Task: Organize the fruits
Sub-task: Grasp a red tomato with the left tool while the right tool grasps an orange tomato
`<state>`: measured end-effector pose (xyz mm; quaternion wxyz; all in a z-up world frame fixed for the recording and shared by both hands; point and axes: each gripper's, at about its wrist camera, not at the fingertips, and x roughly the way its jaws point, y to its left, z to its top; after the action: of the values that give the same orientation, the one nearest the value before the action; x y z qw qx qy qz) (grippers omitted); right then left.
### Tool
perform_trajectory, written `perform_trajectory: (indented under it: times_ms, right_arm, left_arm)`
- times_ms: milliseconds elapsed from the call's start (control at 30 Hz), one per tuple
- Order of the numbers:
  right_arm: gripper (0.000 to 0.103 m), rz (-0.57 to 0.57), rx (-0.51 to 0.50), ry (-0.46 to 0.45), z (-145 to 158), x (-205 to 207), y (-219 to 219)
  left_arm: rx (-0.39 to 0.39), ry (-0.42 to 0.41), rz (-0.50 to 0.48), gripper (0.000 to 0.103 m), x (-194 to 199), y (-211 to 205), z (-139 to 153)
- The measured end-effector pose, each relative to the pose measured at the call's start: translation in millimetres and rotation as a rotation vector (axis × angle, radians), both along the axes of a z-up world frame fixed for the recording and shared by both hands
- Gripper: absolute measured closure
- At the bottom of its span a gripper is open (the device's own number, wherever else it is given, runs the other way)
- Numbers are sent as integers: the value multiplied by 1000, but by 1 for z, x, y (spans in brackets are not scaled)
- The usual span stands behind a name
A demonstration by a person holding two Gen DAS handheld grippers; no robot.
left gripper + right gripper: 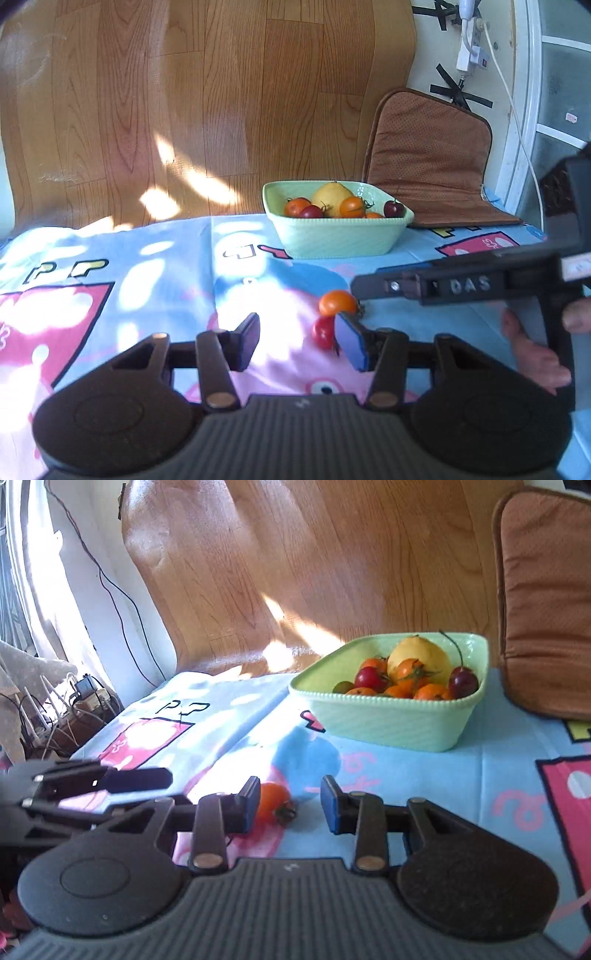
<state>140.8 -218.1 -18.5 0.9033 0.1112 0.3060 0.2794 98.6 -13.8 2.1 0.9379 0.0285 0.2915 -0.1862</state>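
A pale green bowl (pixel 334 236) (pixel 391 725) at the back of the table holds a yellow fruit (pixel 331 194) (pixel 419 653) among several orange and red tomatoes and a dark cherry. Two loose tomatoes lie on the cloth in front of it. The orange tomato (pixel 338 302) (pixel 272 804) sits between the fingers of my open right gripper (pixel 291 805), close to its left pad. The red tomato (pixel 322 332) lies just inside the right finger of my open left gripper (pixel 299 339), whose pads do not press on it. The right gripper (pixel 365 290) reaches in from the right, held by a hand (pixel 535 350).
A blue and pink cartoon-print cloth (pixel 147 266) (pixel 461 782) covers the table. A brown cushion (pixel 428 158) (pixel 546 609) leans behind and right of the bowl. Wooden floor lies beyond the far edge. Cables and a plug block (pixel 86 690) sit at the left.
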Motion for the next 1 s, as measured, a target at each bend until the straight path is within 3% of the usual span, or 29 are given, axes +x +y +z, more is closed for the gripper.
perform_trajectory:
  times_ms: [167, 267, 567, 633, 733, 1000]
  right_arm:
    - [65, 26, 22, 76, -12, 13, 19]
    - [72, 19, 21, 69, -9, 8, 19]
    - [72, -132, -42, 22, -8, -27, -20]
    - [72, -131, -65, 6, -9, -36, -22]
    - [70, -118, -98, -20, -12, -42, -19]
    - [71, -113, -176, -28, -13, -48, -6]
  left_arm:
    - [3, 22, -5, 57, -10, 6, -4]
    - [8, 22, -16, 57, -6, 1, -2]
    - [82, 20, -79, 52, 20, -39, -16]
    - [94, 55, -61, 54, 30, -42, -26]
    - [86, 63, -55, 74, 31, -40, -27]
    - [81, 70, -60, 76, 13, -45, -22]
